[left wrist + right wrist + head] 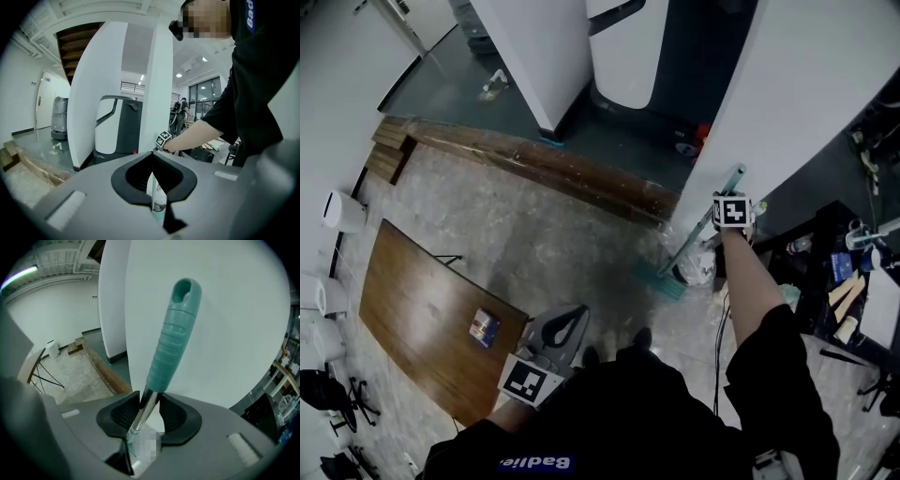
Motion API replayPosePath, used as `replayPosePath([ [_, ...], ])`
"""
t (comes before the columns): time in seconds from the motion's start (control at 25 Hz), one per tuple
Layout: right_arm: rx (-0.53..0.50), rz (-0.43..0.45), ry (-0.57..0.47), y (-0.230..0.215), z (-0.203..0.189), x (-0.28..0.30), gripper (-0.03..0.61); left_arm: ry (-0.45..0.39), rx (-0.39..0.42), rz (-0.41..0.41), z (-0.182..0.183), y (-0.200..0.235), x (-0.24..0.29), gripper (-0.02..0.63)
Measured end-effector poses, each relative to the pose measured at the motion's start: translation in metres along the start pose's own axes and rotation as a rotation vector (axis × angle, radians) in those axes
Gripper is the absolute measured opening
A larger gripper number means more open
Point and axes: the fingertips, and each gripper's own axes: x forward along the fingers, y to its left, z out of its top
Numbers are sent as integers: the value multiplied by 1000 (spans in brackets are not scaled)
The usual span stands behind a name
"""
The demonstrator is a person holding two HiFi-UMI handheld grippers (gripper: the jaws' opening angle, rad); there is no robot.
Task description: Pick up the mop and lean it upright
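Observation:
The mop (701,228) stands leaning against the white pillar (806,84). Its teal head (660,280) is on the floor and the teal grip (172,341) rests against the wall. My right gripper (715,225) is at the upper part of the handle. The metal shaft (143,409) runs between the jaws of the right gripper (150,403), lying against the left pad with a gap on the other side, so it is open. My left gripper (575,317) hangs low by the person's body, away from the mop, shut and empty (151,153).
A wooden table (412,309) with a small box (485,327) stands at the left. A long wooden ledge (544,167) crosses the floor behind it. A white machine (623,52) stands beyond. Cluttered dark shelving (839,281) is at the right; a white bag (699,268) sits beside the mop head.

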Motion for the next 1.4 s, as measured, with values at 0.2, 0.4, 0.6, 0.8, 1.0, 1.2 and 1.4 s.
replayPosePath([
  [0.2, -14, -1, 11, -1, -2, 3, 143, 6, -14, 4, -2, 1, -4, 20],
  [0.4, -6, -10, 13, -1, -8, 4, 180, -2, -6, 1, -1, 3, -9, 20],
  [0.6, -3, -38, 15, 0, -21, -13, 198, -21, -16, -6, 0, 4, -18, 20],
  [0.8, -32, -54, -37, 17, -33, -43, 189, -55, -9, -40, 4, 1, -29, 20],
  [1.0, -38, -54, -96, 48, -43, -82, 181, -89, 7, -93, 7, -5, -49, 20],
  [1.2, -18, -73, -111, 75, -70, -122, 173, -128, 28, -154, 6, -15, -75, 20],
  [1.4, 1, -104, -132, 103, -101, -170, 142, -169, 32, -212, 4, -25, -108, 20],
])
